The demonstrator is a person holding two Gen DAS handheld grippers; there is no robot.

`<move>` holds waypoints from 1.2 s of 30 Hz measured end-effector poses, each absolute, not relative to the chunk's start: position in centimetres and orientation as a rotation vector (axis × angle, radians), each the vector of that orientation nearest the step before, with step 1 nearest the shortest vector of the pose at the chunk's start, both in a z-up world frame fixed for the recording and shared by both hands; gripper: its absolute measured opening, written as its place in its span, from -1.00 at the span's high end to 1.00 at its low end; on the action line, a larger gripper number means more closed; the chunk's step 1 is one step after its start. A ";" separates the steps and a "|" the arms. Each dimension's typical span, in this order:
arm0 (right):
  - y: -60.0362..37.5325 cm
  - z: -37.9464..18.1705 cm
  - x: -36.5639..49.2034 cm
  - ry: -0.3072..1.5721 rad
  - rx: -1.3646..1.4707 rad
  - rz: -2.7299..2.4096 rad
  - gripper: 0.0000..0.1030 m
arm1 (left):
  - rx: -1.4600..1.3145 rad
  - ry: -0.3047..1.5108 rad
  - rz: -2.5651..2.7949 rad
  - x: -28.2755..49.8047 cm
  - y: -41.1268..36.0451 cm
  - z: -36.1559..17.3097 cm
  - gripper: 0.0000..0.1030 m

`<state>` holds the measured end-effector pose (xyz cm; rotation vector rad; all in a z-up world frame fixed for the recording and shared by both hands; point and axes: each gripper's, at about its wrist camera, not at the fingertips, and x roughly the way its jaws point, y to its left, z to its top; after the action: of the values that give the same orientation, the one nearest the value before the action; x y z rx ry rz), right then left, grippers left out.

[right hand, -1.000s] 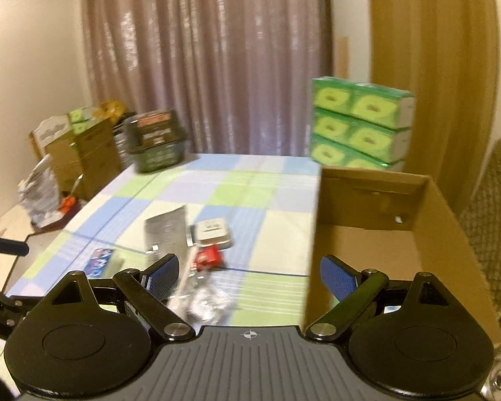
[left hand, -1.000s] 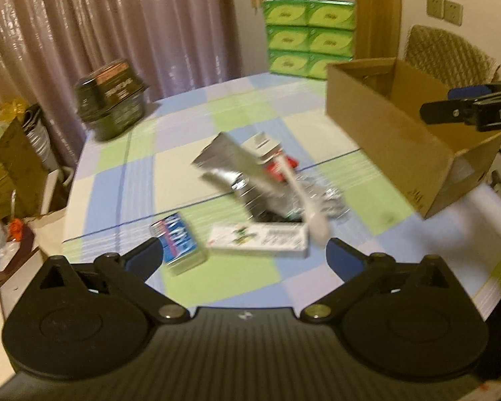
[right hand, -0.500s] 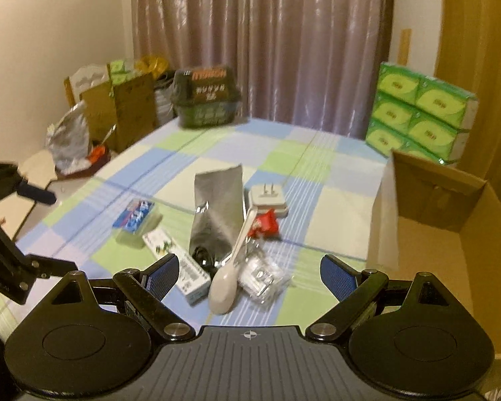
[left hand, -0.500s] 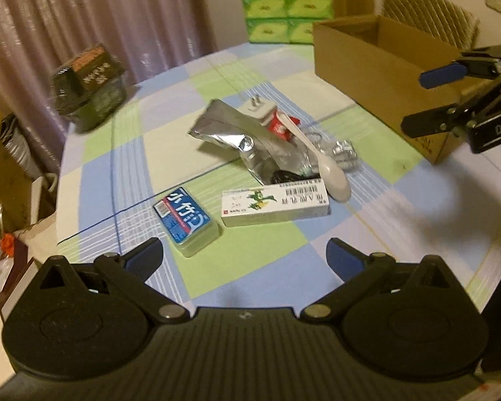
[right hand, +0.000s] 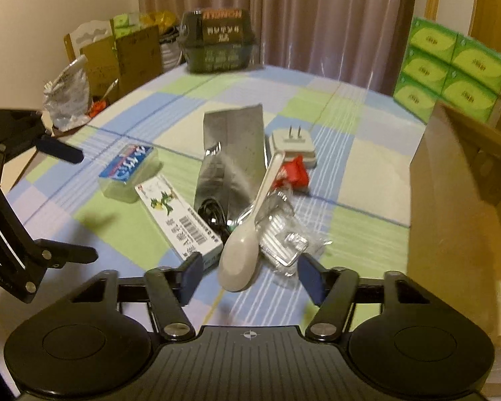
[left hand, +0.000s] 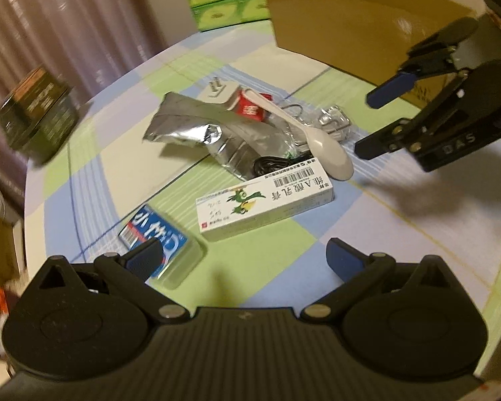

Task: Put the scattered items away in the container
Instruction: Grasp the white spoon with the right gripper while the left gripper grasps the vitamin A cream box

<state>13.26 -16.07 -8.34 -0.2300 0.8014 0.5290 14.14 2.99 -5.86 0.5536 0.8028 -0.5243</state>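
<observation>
Spoon (right hand: 238, 254), white ceramic, bowl just ahead of right gripper (right hand: 248, 275), handle running toward 12 o'clock over foil pouch (right hand: 232, 153). Jaws closing, half-wide, nothing gripped; pads flanking the bowl, apart from it. Crinkled clear packet (right hand: 284, 237) at 1 o'clock of the bowl. White ointment box (left hand: 265, 207) at 12 o'clock of left gripper (left hand: 240, 260); blue-labelled clear case (left hand: 160, 244) under its left pad. Left jaws wide apart, empty. Charger plug (right hand: 292, 143) and red wrapper (right hand: 292, 175) beyond. Cardboard box (right hand: 457, 200) at 3 o'clock on checked tablecloth (right hand: 360, 180).

curtain (right hand: 317, 16), green tissue packs (right hand: 451, 70), checked tablecloth (right hand: 360, 173)
</observation>
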 end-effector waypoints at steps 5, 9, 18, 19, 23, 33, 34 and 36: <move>-15.8 -10.0 14.0 0.816 -0.193 0.509 0.02 | 0.628 0.781 -0.592 15.0 2.2 -7.3 -0.98; -15.5 -10.7 14.6 0.821 -0.165 0.491 0.14 | 0.643 0.773 -0.631 15.9 2.0 -8.2 -0.98; -14.6 -12.0 16.1 0.828 -0.157 0.461 0.15 | 0.675 0.757 -0.677 17.2 1.5 -9.3 -0.98; -14.6 -12.0 16.2 0.825 -0.155 0.457 0.15 | 0.679 0.754 -0.685 17.3 1.4 -9.3 -0.98; -14.7 -12.0 16.6 0.820 -0.163 0.458 0.45 | 0.715 0.747 -0.718 18.0 0.9 -9.6 -0.98; -17.0 -11.4 15.5 0.819 -0.155 0.438 0.45 | 0.714 0.806 -0.770 20.5 0.1 -10.3 -0.77; -17.3 -11.4 15.3 0.821 -0.152 0.435 0.45 | 0.706 0.814 -0.768 20.7 0.1 -10.2 -0.72; -17.8 -11.4 15.0 0.828 -0.149 0.432 0.45 | 0.706 0.830 -0.758 20.8 -0.2 -10.0 -0.62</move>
<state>15.00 -17.81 -11.39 -0.1486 0.8277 0.4320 20.84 -0.17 -10.05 0.7061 0.8299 -0.7579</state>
